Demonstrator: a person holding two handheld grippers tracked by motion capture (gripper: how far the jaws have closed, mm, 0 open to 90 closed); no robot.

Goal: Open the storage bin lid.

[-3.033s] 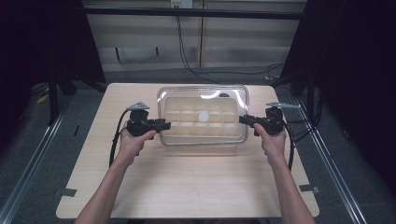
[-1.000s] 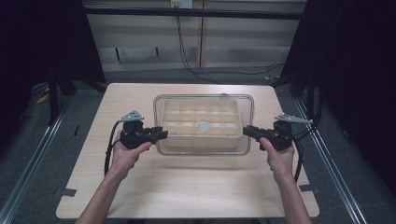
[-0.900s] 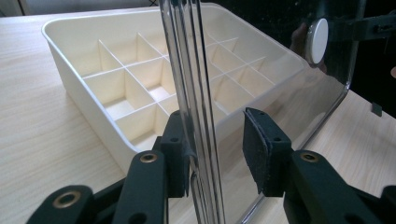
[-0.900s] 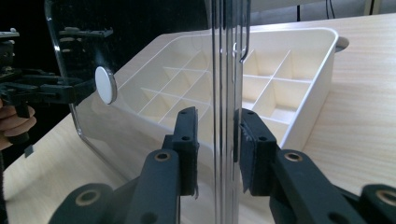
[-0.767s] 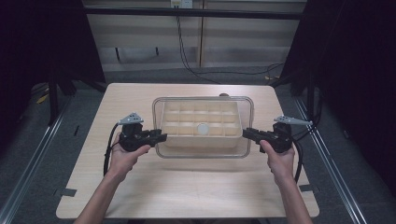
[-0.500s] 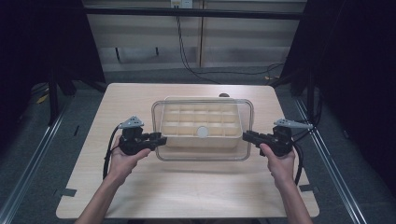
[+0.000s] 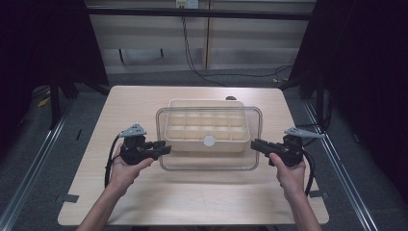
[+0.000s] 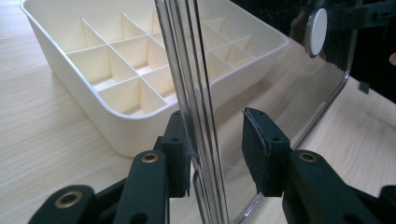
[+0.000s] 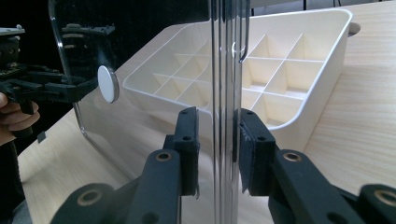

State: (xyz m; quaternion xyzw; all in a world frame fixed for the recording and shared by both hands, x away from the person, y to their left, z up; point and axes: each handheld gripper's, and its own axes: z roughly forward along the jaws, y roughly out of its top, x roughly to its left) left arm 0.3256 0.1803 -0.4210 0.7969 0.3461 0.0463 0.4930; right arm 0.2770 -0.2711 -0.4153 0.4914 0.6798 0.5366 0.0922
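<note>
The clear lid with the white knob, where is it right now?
In the high view the clear lid sits mid-table between the left tongs and right tongs, overlapping the near side of the cream divided tray.

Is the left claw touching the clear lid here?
Touching. In the left gripper view one jaw of the left claw presses the clear lid's edge; the other stands off, a gap visible.

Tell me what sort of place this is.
Probably a lab or recording rig, not a home: a bare wooden table inside a dark metal frame, loose cables on the floor, and a camera-carrying left gripper and right gripper.
</note>
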